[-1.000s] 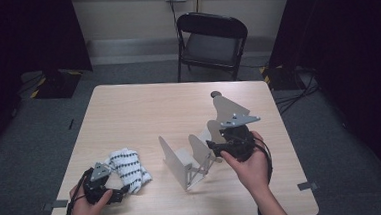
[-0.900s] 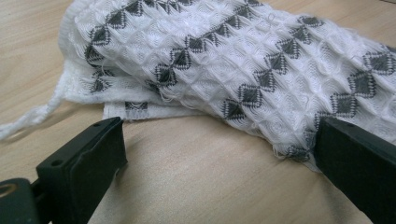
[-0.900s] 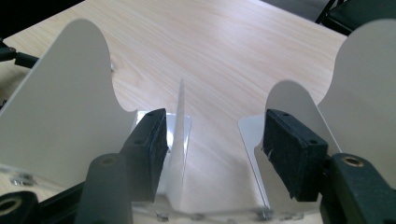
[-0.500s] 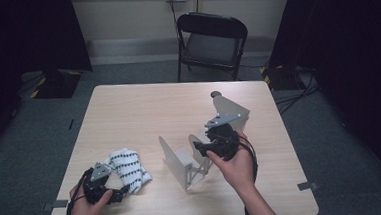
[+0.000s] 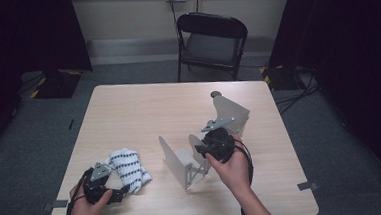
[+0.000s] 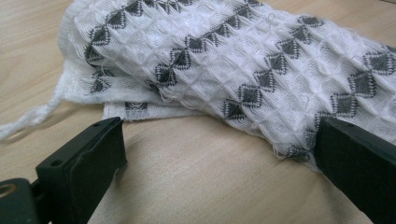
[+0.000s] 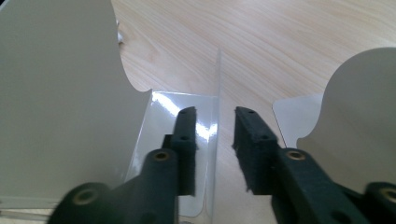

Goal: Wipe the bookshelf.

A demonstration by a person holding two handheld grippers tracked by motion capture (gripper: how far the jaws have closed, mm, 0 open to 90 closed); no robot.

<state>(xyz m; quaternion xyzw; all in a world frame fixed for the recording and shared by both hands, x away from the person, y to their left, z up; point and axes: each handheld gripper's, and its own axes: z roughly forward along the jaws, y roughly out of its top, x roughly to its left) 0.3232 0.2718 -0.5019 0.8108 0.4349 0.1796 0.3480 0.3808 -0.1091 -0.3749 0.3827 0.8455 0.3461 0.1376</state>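
Observation:
A grey metal bookend stand point(image 5: 182, 163) stands near the table's middle, with tall upright plates point(image 7: 56, 93) and a thin plate point(image 7: 215, 126) seen edge-on. My right gripper point(image 5: 201, 154) point(image 7: 215, 140) straddles that thin plate. Its jaws have just been closing, and a small gap remains on each side of the plate. A folded white towel point(image 5: 128, 169) point(image 6: 243, 65) with a dark diamond pattern lies at the front left. My left gripper point(image 5: 114, 195) point(image 6: 219, 154) rests on the table in front of it, jaws wide open, the right jaw at the towel's edge.
Another rounded grey plate point(image 7: 359, 98) rises to the right of my right gripper's jaws. A black folding chair point(image 5: 212, 41) stands beyond the table's far edge point(image 5: 177, 83). Bare wood point(image 5: 144, 115) spreads over the far half of the table.
My right gripper has moved left and down onto the bookend stand, and its jaws have narrowed around the thin plate. The left gripper and the towel have stayed put.

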